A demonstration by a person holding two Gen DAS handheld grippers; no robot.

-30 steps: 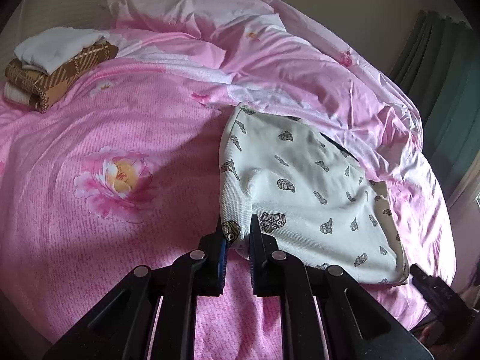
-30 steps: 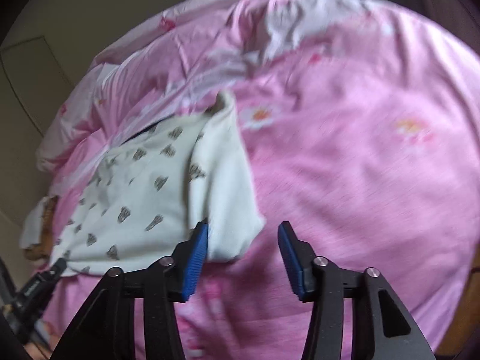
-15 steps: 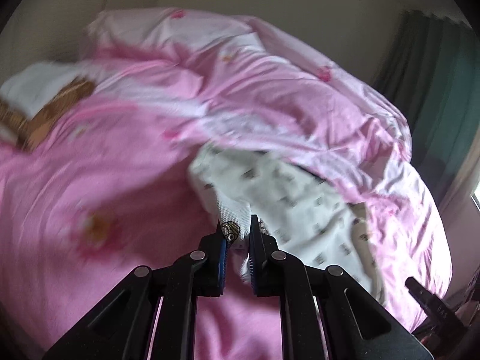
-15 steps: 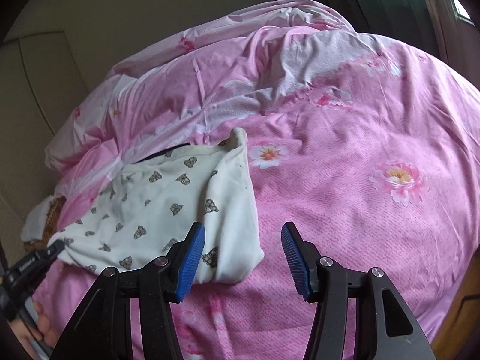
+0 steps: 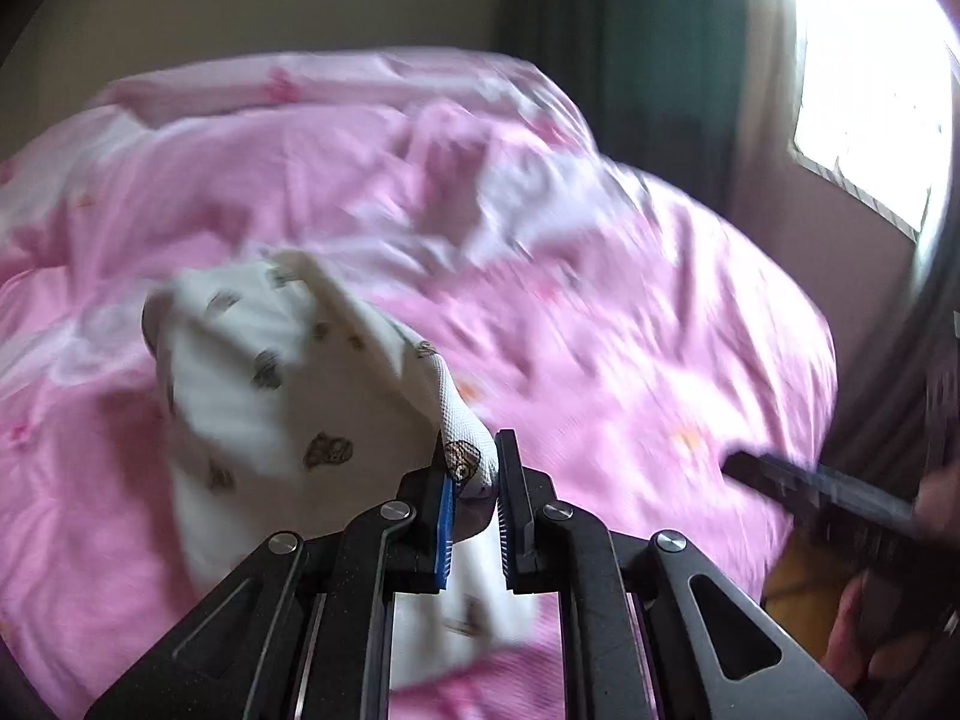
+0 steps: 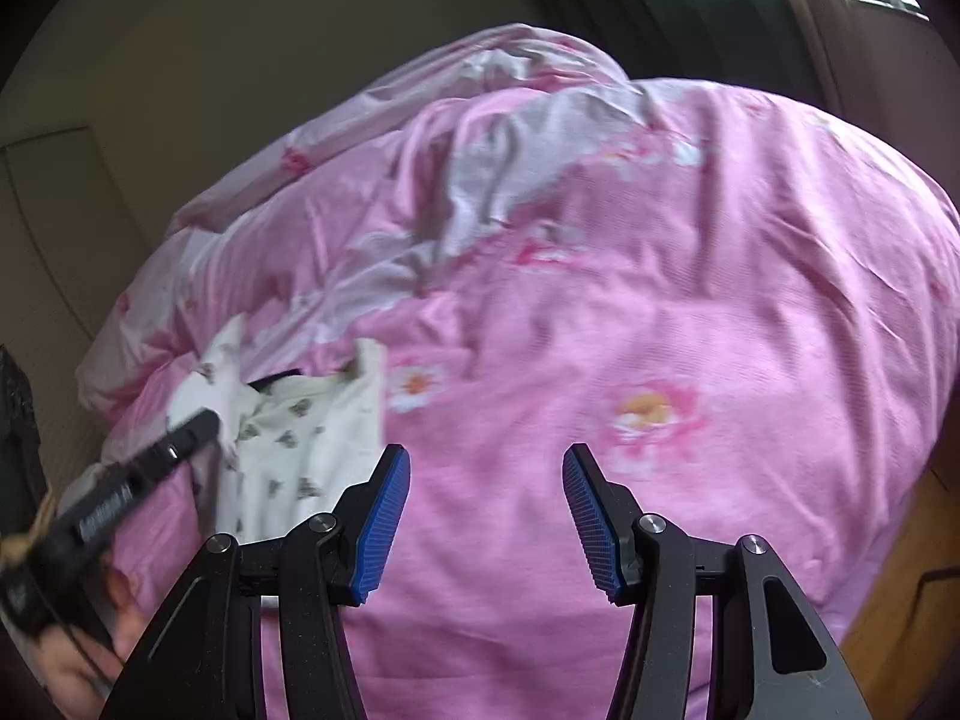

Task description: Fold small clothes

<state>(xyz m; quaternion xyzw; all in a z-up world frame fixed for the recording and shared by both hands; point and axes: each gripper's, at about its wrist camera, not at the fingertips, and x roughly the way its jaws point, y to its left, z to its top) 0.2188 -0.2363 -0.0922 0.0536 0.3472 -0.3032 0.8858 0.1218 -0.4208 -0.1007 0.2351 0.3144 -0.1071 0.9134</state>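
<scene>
while left tool (image 5: 472,483) pinches corner of white printed baby garment (image 5: 258,396) above pink duvet (image 6: 660,300), carry corner straight across, lay edge on edge, keep cloth taut. right tool (image 6: 486,516) half open, empty; should pin far side.

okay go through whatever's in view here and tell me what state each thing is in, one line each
Left gripper: shut on a corner of the garment.
Right gripper: open, nothing between its fingers.
White printed garment: partly lifted off the bed, bunched, not folded flat.
Pink duvet: spread over the bed, rumpled at the far side.
Green curtain: drawn aside from the bright window.
</scene>
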